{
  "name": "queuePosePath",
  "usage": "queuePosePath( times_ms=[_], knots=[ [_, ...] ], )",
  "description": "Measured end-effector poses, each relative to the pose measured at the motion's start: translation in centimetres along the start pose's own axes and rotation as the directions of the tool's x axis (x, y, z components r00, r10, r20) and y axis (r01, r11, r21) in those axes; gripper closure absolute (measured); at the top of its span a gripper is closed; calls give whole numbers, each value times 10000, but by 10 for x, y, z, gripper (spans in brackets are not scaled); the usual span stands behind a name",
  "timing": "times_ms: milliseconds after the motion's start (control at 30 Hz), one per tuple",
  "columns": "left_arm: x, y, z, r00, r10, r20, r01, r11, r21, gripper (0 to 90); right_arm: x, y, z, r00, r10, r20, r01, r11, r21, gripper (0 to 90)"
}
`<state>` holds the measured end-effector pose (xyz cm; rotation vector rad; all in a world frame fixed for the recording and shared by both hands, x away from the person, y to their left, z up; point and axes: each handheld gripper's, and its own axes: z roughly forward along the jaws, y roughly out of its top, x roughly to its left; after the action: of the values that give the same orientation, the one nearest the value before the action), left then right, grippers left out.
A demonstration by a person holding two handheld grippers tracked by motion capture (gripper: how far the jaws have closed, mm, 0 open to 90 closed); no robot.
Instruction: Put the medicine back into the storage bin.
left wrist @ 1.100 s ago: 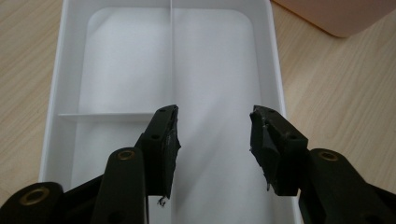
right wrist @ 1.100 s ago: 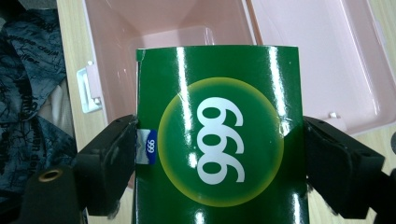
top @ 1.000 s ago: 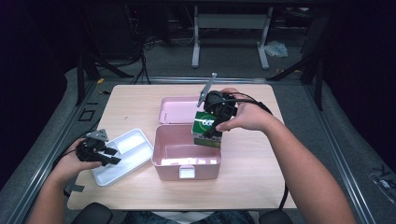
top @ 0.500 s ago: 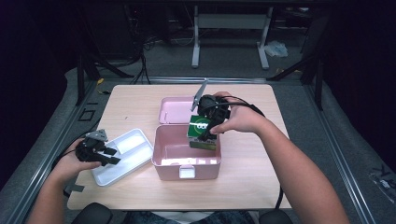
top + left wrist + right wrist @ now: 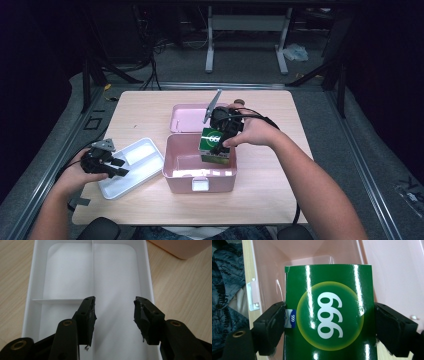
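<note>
Right gripper pinches green "999" carton by side edges, tilted over right rim of open pink box. Left gripper spread, empty, above white divided tray.

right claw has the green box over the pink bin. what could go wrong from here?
1. The green box hangs at the right wall of the pink bin, partly over the rim; lowered as is, a corner may catch there.
2. The right claw grips only the box's glossy side edges, so it could slip or tilt.
3. The left claw is open over the white tray, not steadying the bin, which a bump could shift.
</note>
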<state>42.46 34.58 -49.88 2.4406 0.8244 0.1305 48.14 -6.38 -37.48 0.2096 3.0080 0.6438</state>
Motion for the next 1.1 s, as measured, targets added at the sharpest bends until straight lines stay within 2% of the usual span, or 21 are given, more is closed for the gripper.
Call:
queuePosePath(
  times_ms=[133, 300, 700, 800, 900, 1033, 1067, 1100],
  knots=[
    [0, 0, 1, 10000, -15, -10, 15, 10000, -5, 516, 1, -3, 8, 10000, -31, -11, 31, 9998, 185, 162],
    [0, 0, 1, 10000, -8, -15, 8, 10000, -6, 516, 0, -7, 17, 10000, 77, -24, -76, 9999, 74, 162],
    [-1, 0, 1, 10000, -3, -1, 3, 10000, -6, 516, 0, -15, 38, 9997, 211, -135, -208, 9996, 209, 162],
    [-1, 0, 2, 10000, 25, -4, -25, 10000, 18, 516, 0, -18, 43, 9996, 261, -117, -259, 9996, 132, 161],
    [-1, 0, 2, 10000, 23, -3, -23, 10000, 21, 516, 0, -18, 47, 9999, 152, -5, -152, 9992, 367, 161],
    [-1, 0, 2, 10000, 21, -2, -21, 10000, 19, 516, 0, -20, 52, 9997, 215, -73, -214, 9996, 182, 161],
    [-1, 0, 2, 10000, 21, 1, -21, 10000, 25, 516, 0, -20, 52, 9996, 275, -83, -272, 9991, 328, 161],
    [-1, 0, 2, 10000, 28, 0, -28, 10000, 28, 516, 0, -21, 54, 9997, 246, 43, -247, 9992, 304, 161]
  ],
)
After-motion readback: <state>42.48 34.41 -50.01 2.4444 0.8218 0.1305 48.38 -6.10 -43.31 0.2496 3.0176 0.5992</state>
